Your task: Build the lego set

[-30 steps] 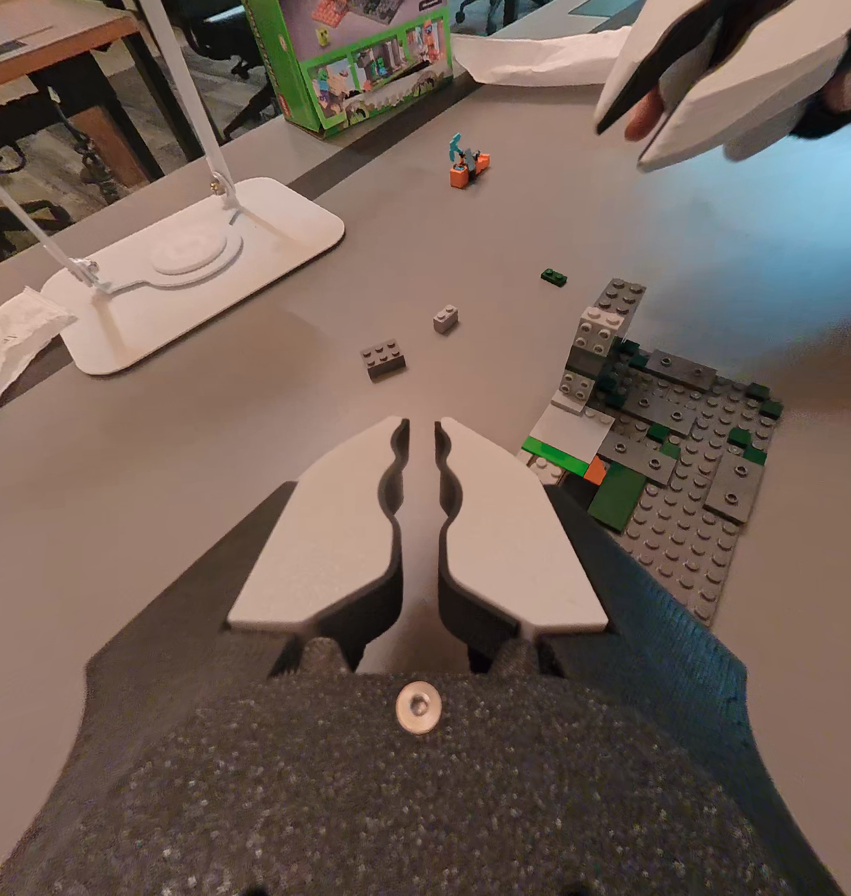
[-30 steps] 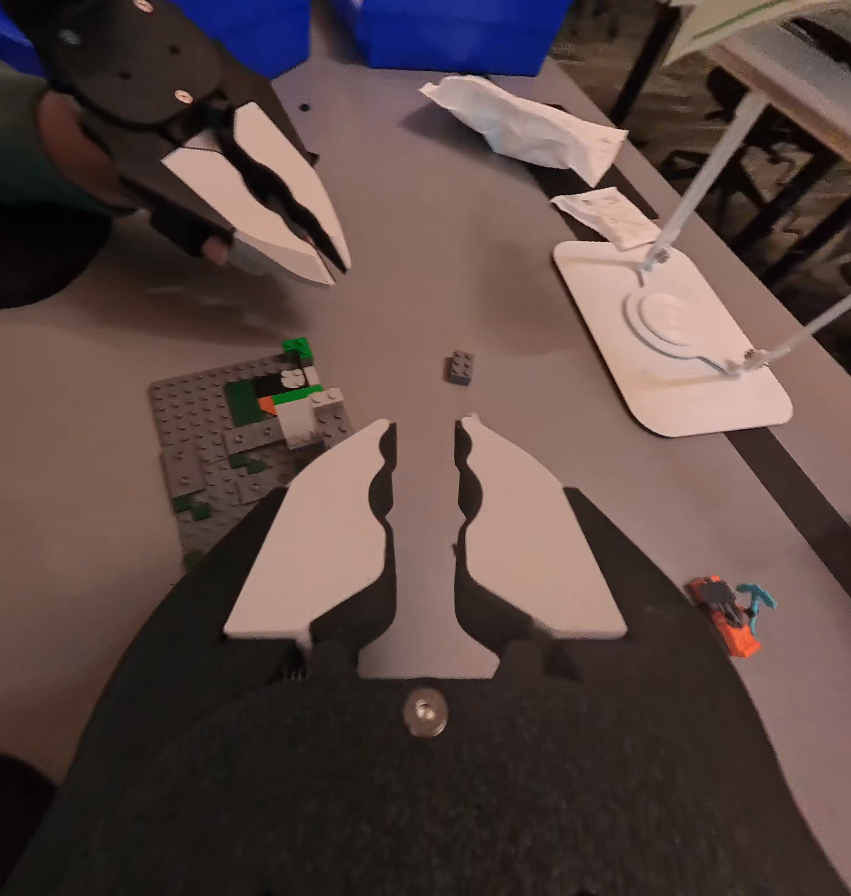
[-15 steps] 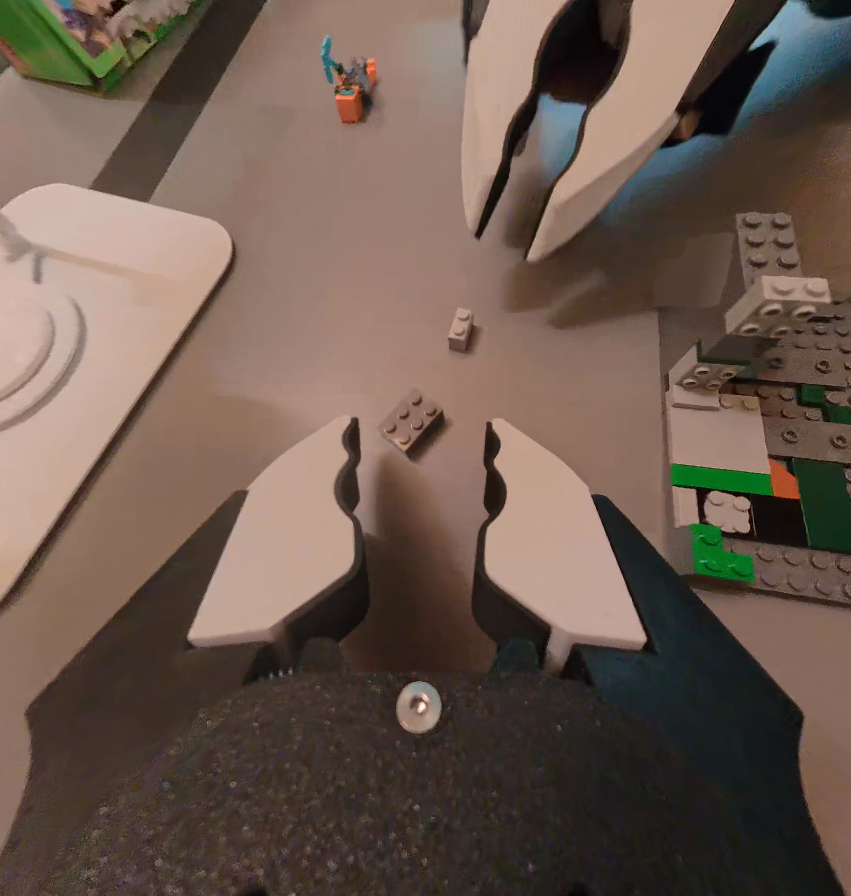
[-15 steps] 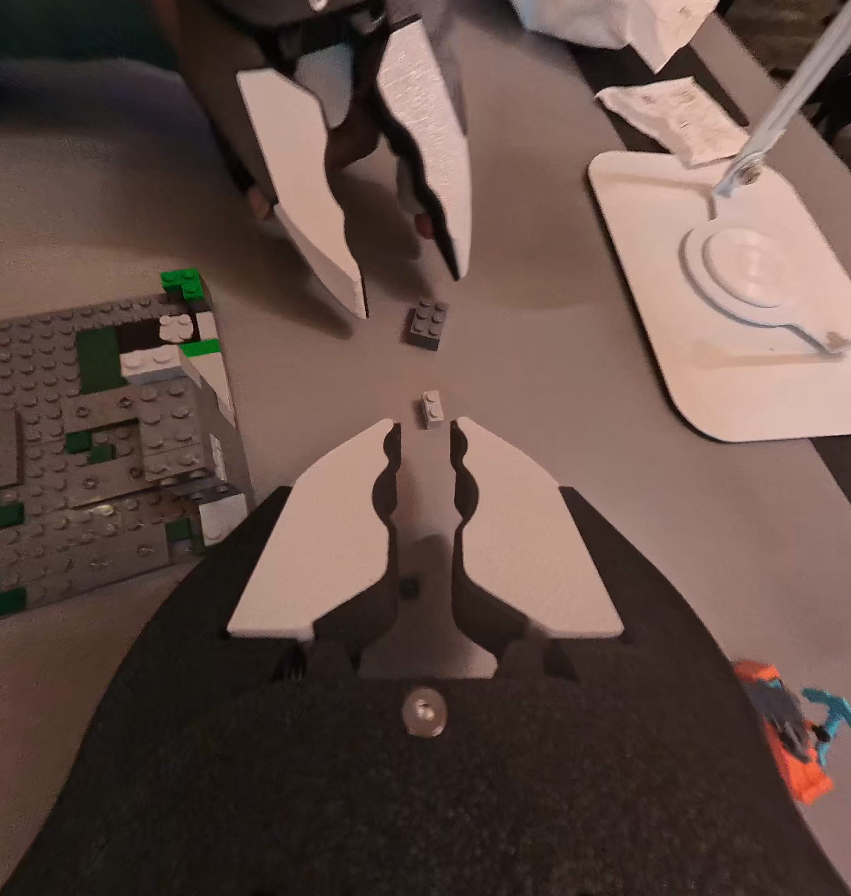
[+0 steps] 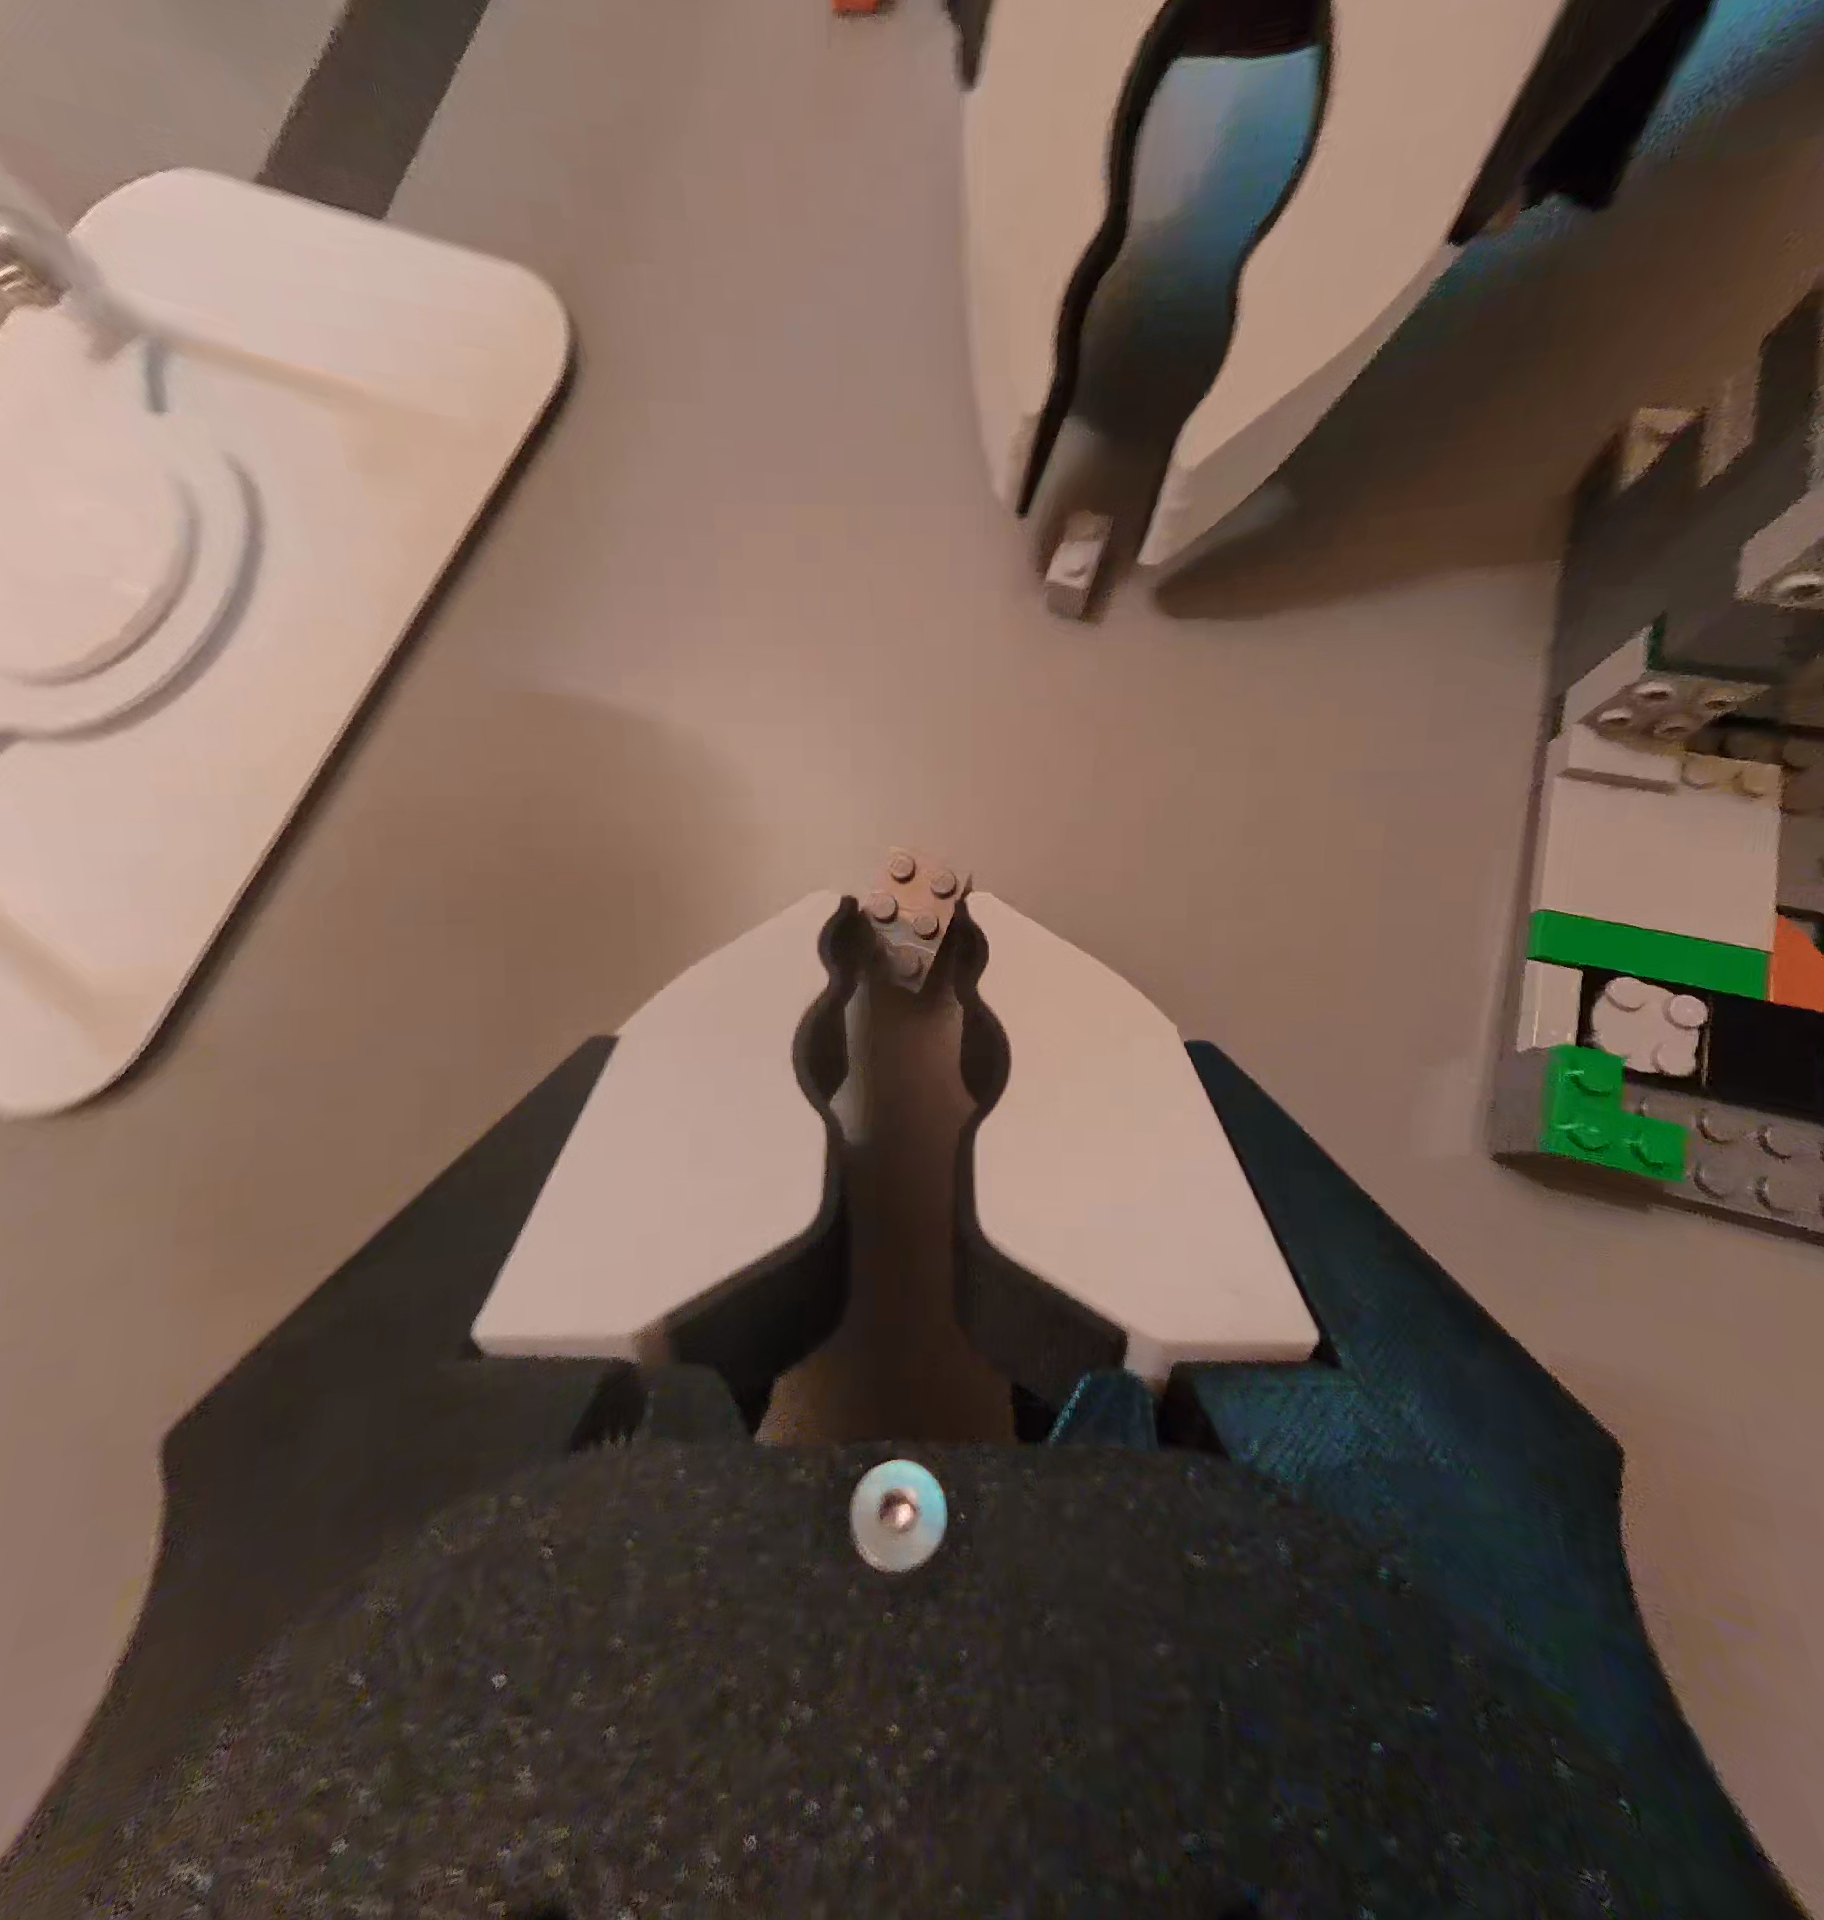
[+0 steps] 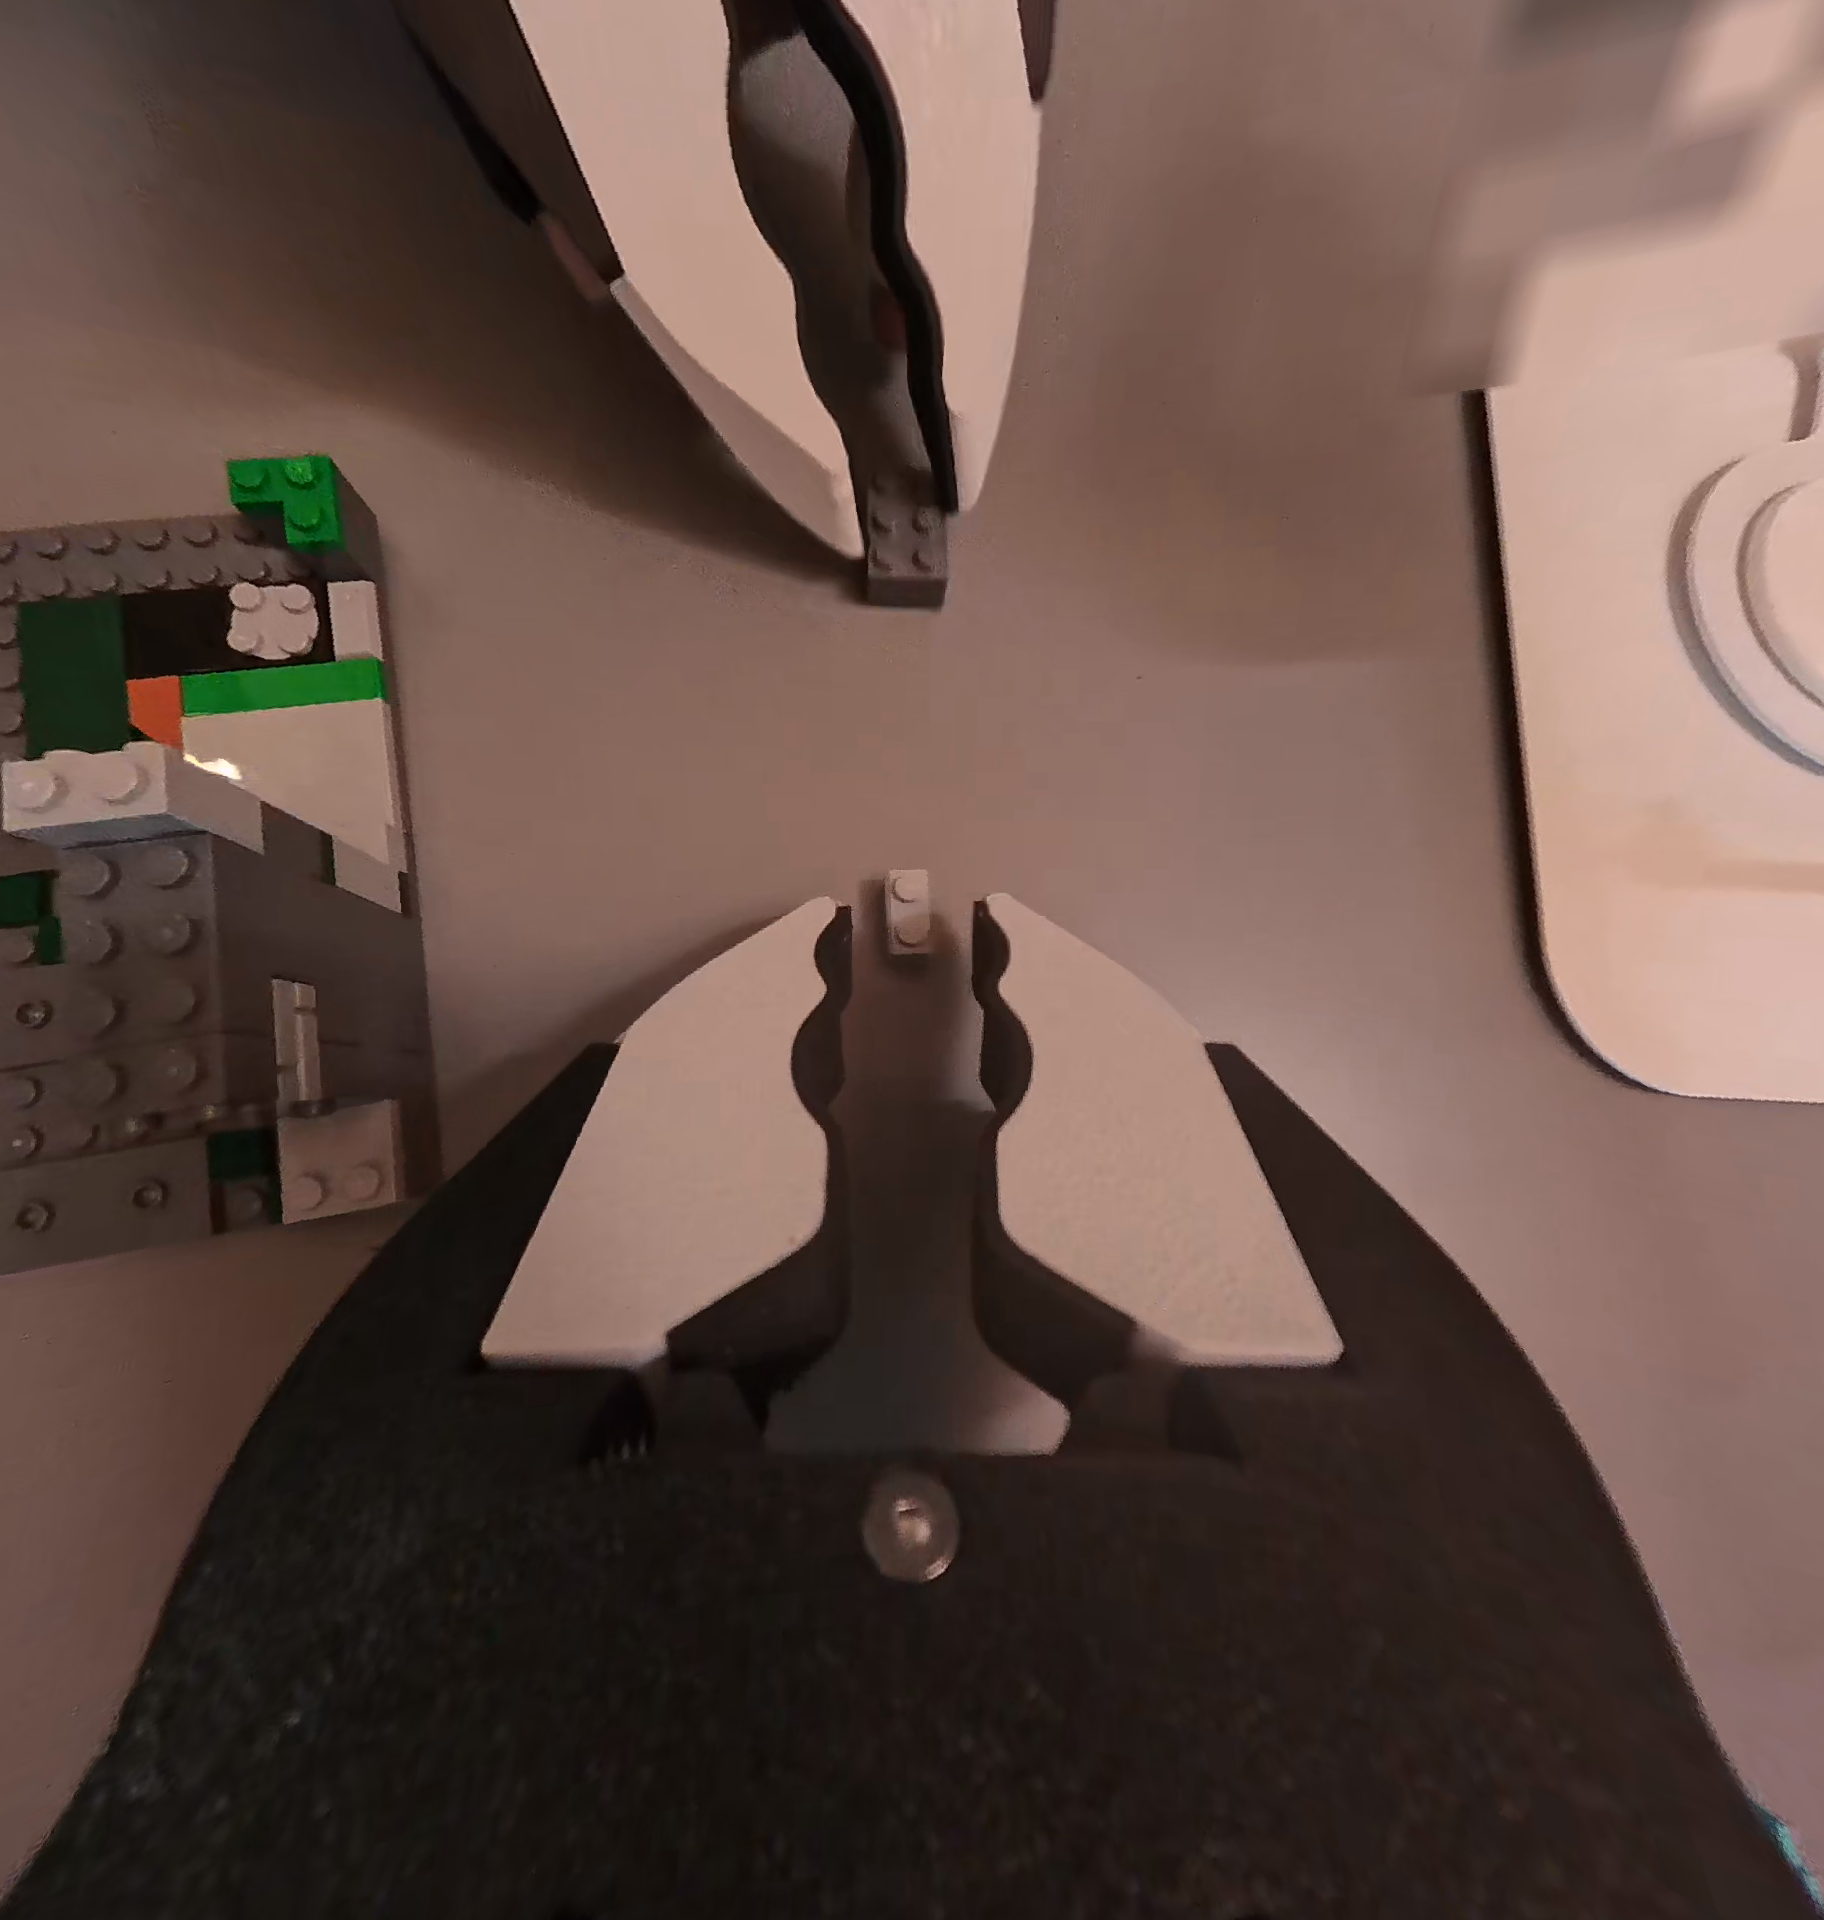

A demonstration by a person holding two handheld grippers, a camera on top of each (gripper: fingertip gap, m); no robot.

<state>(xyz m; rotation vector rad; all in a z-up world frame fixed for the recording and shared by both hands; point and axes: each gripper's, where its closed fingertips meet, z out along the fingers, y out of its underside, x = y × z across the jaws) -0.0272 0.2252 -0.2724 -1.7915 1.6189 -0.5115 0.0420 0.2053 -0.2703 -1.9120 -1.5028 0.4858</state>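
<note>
Left gripper [image 5: 910, 909] clamps the dark grey brick [image 5: 913, 923] (lower half hidden); right gripper [image 6: 906, 906] straddles the light grey brick [image 6: 908, 914] with its jaws parted, tips blurred.

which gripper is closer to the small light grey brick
Right. The right gripper has its fingertips on either side of the small light grey brick, not yet touching. The left gripper is farther off, closed on the dark grey brick.
</note>
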